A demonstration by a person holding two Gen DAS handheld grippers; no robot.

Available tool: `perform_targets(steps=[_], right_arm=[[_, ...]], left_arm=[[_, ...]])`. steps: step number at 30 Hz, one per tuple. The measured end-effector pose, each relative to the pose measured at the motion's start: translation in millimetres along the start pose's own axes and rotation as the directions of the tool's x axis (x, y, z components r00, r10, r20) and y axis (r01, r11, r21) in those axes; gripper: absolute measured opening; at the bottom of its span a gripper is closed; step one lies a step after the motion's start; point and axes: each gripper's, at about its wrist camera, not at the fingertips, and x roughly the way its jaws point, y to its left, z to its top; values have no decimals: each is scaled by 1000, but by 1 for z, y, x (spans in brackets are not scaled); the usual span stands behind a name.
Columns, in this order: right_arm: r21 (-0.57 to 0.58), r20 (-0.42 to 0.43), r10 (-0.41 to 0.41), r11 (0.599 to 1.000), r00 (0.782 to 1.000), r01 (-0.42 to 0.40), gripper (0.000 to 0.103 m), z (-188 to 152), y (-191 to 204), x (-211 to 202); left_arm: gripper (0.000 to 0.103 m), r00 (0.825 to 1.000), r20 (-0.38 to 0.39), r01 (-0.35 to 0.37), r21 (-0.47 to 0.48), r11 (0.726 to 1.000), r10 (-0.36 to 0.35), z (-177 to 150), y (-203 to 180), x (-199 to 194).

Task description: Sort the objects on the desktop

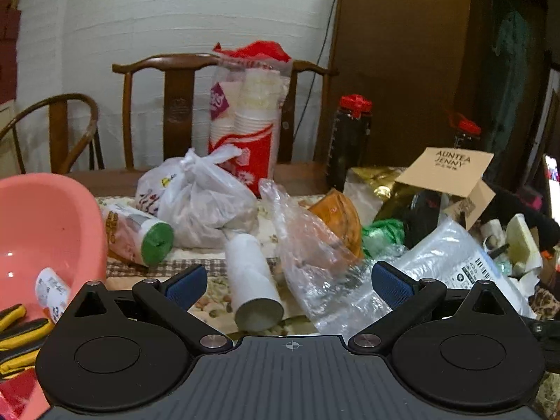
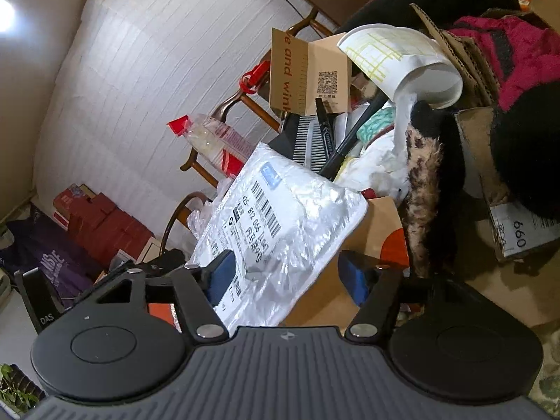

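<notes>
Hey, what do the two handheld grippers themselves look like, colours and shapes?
Both look alike. The left gripper and right gripper each have a grey ribbed body with a small crosshair mark, two round black housings, black linkage arms with silver pivot pins, and fingers faced with blue textured pads. No cables or sleeves show.

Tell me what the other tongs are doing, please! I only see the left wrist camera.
Observer: The right tongs are open. A corner of the white mailer bag sits between them, but the pads are not squeezing it.
Operator: Is something hiding behind that bag?
Observer: Yes, a dark comb is propped up just behind it.
Operator: What's on the other side of the brown card with the words?
Observer: From here the brown card shows a square QR code printed on it.
</notes>
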Motion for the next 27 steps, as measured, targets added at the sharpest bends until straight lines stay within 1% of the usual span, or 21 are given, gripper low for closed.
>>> perform_targets(steps=[1, 3, 7, 9, 10, 11, 13, 16, 17, 18, 20, 21, 22, 25, 27], right_arm=[[-2, 0, -4, 1000, 1000, 4, 62, 0, 0, 1], [-12, -5, -11, 1000, 1000, 11, 57, 0, 0, 5], [-38, -6, -25, 999, 1000, 25, 57, -4, 5, 7], [-41, -4, -26, 999, 1000, 25, 57, -5, 5, 5], [-41, -4, -26, 999, 1000, 26, 57, -6, 6, 6], [-39, -3, -26, 999, 1000, 26, 57, -6, 6, 5], [-38, -3, -25, 999, 1000, 25, 57, -7, 8, 7], [-42, -3, -26, 999, 1000, 26, 57, -8, 10, 8], [-45, -1, -26, 999, 1000, 26, 57, -9, 11, 7], [-49, 0, -24, 999, 1000, 24, 57, -9, 13, 8], [-54, -2, -25, 998, 1000, 25, 57, -9, 18, 12], [-57, -2, -28, 998, 1000, 28, 57, -9, 19, 13], [-60, -2, -30, 998, 1000, 30, 57, -9, 20, 15], [-62, 1, -37, 997, 999, 37, 57, -8, 17, 12], [-60, 8, -42, 997, 999, 42, 57, -6, 15, 11]], left_arm=[[103, 1000, 8, -10, 3, 1000, 10, 0, 1, -3], [103, 998, 15, -54, 23, 998, 54, 1, 1, -9], [103, 986, 1, -163, 96, 982, 164, -7, 2, -17], [103, 983, -33, -175, 110, 979, 179, -14, 5, -20], [103, 984, -55, -164, 115, 980, 171, -18, 7, -20], [103, 986, -54, -152, 137, 979, 160, -22, 6, -23], [103, 982, -86, -152, 152, 977, 167, -29, 1, -24], [103, 981, -100, -143, 181, 973, 163, -35, -9, -22], [103, 983, -109, -129, 186, 974, 151, -35, -13, -20], [103, 984, -128, -101, 167, 981, 123, -35, -15, -19], [103, 984, -170, -32, 82, 996, 46, -34, -13, -18], [103, 984, -179, -7, 53, 999, 17, -33, -11, -19], [103, 983, -184, -1, 43, 999, 9, -34, -9, -21], [103, 981, -193, -22, 52, 998, 31, -36, -5, -33], [103, 980, -199, -5, 45, 999, 14, -41, 1, -47]])
